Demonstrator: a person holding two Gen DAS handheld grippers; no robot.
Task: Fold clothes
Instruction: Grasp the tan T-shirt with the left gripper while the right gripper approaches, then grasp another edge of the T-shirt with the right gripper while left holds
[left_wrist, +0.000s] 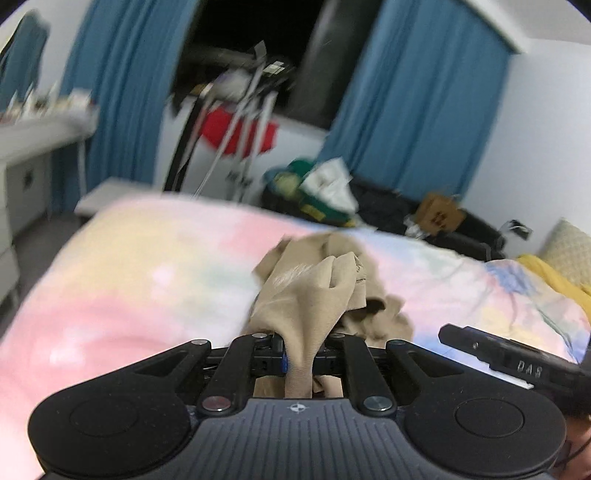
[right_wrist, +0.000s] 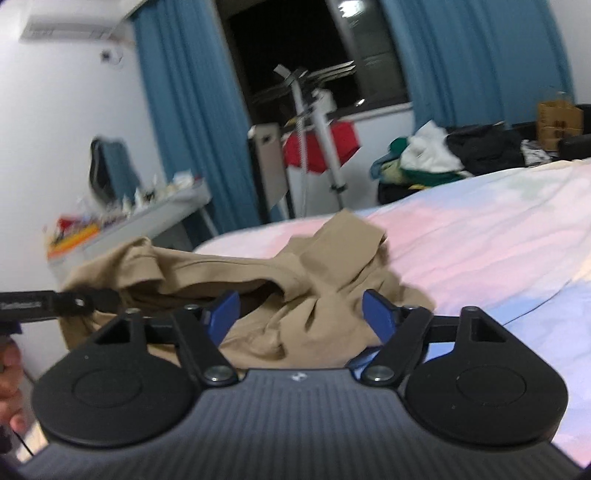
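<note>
A crumpled tan garment (left_wrist: 314, 288) lies on a pastel tie-dye bedspread (left_wrist: 129, 280). My left gripper (left_wrist: 301, 347) is shut on a bunched fold of the garment, which rises between its fingers and hangs down behind them. In the right wrist view the same garment (right_wrist: 295, 295) is stretched from the left gripper (right_wrist: 88, 299) at the left edge across the bed (right_wrist: 480, 236). My right gripper (right_wrist: 303, 310) is open, its blue pads (right_wrist: 376, 314) spread on either side of the cloth, just above it.
A heap of clothes (right_wrist: 428, 155) lies beyond the bed. A drying rack with a red cloth (right_wrist: 325, 144) stands by the dark window with blue curtains (right_wrist: 192, 122). A cluttered white desk (right_wrist: 140, 218) is at the left. A yellow blanket (left_wrist: 554, 280) lies at the bed's right.
</note>
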